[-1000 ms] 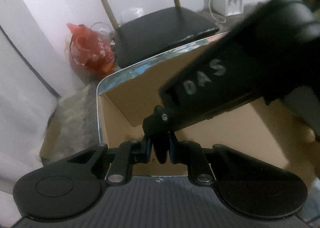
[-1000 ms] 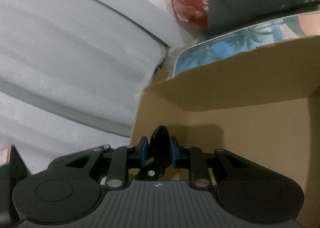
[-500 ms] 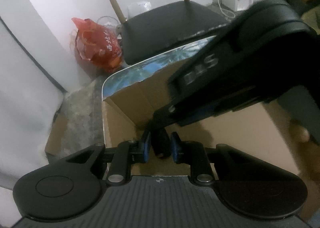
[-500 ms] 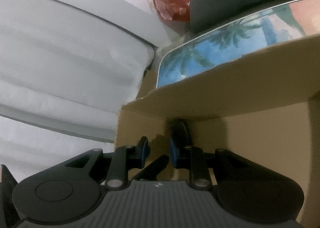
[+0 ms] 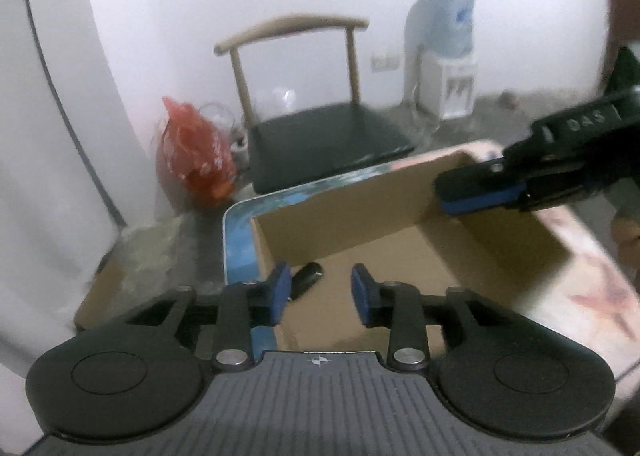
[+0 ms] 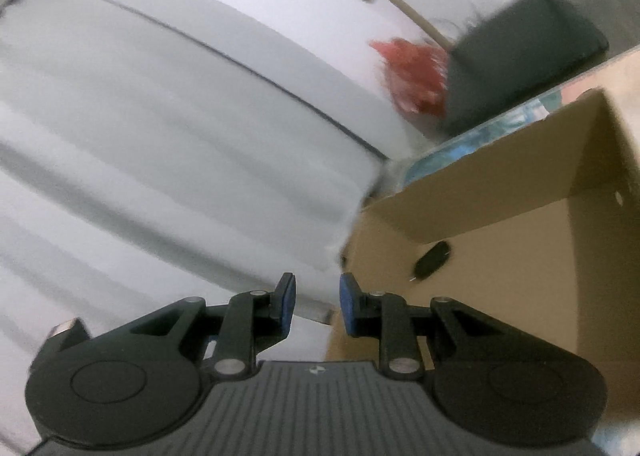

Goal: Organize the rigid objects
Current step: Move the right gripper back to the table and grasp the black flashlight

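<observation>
White panel [image 6: 160,127]: broad pale surface crossed by a thin dark line, filling the left of the right wrist view.
Table [image 5: 600,288]: printed top, blue at its rounded corner and pinkish to the right, with the box standing on it.
Cardboard box [image 5: 400,256]: open at the top, brown inside, one flap raised along its far edge.
Chair [image 5: 320,135]: black seat and curved wooden back, on the floor beyond the table.
Water dispenser [image 5: 444,59]: white, against the wall, a blue bottle on top.
Red bag [image 5: 196,151]: on the floor beside the chair.
Left gripper [image 5: 320,292]: held over the box's near corner, jaws wide apart, nothing between them.
Right gripper [image 6: 316,302]: jaws parted and empty, beside the box's outer wall.
Small black oblong object [image 5: 306,278]: lying on the box floor near the corner; what it is cannot be told.
</observation>
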`<state>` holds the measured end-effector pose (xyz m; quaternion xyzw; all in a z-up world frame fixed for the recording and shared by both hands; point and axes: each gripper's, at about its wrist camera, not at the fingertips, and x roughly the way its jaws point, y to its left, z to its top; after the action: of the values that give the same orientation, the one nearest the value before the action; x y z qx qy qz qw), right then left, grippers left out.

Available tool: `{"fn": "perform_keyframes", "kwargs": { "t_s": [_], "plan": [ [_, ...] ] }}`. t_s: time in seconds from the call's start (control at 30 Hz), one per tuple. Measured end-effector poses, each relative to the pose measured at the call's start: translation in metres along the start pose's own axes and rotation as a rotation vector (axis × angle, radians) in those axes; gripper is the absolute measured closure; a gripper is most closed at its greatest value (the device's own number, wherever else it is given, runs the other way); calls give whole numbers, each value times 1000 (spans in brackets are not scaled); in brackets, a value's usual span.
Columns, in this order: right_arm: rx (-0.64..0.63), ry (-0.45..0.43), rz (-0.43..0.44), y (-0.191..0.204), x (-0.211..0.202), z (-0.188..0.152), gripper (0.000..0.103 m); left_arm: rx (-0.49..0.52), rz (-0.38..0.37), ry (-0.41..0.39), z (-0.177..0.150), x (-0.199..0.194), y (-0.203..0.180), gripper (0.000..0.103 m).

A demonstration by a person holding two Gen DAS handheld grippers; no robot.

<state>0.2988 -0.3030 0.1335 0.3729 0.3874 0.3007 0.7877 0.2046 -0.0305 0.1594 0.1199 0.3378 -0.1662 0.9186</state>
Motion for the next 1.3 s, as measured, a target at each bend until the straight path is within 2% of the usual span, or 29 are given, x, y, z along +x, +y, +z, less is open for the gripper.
{"fn": "perform_keyframes", "kwargs": {
  "t_s": [0.1,0.23,0.4,0.5,0.57,0.77,0.97,1.13,1.3],
  "plan": [
    [-77,-40,49,15,-42,-39,76,-7,-41,-44,-29,-31,-10,61],
    [-152,-57,59,17,-74,-93,76,-22,-113,-46,-75,-42,-25,61],
    [-166,-15,15,-8,-71,-152,76,-77,-230,-7,-131,-27,-43,61],
    [-142,33,-24,-30,-54,-181,76,-135,-328,53,-160,-4,-53,61],
    [-126,65,-46,-43,-41,-196,76,-149,-358,79,-174,8,-59,61],
    [-149,134,-119,-59,-7,-211,76,-159,-390,111,-189,40,-81,61],
    [-226,152,-182,-57,15,-215,76,-131,-353,97,-202,47,-89,61],
    [-250,178,-203,-63,27,-214,76,-102,-302,83,-206,48,-91,59],
    [-232,218,-173,-66,31,-217,77,-112,-304,79,-210,47,-88,52]
  ]
}}
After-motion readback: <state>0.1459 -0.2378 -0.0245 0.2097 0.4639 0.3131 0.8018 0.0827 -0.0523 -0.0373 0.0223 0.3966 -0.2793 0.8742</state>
